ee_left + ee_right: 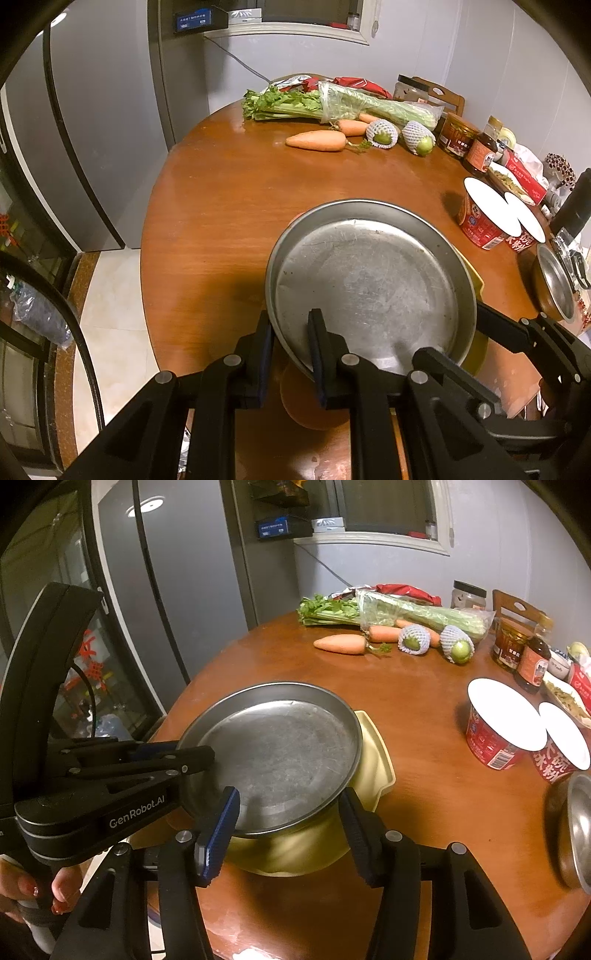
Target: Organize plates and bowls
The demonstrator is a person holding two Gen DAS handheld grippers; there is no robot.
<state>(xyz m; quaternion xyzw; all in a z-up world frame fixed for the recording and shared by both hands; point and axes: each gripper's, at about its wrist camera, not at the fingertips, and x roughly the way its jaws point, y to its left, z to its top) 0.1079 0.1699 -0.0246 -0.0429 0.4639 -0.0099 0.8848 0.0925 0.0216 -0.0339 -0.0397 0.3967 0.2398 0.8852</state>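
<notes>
A round steel plate [369,280] [273,753] rests tilted on a pale yellow dish [477,280] [373,760] on the round wooden table [221,206]. An orange dish [306,406] shows under its near edge. My left gripper [291,325] [195,751] is shut on the plate's left rim, one finger inside and one outside. My right gripper [288,812] [450,339] stands open at the plate's near right rim, its pads on either side of plate and yellow dish without pressing. A small steel bowl [554,291] [576,827] sits at the right.
Two red instant-noodle cups [502,723] stand to the right, with jars and bottles [532,661] behind. Carrots [343,644], celery [406,609] and netted green fruit [413,640] lie at the far side. A grey fridge [166,590] stands left of the table edge.
</notes>
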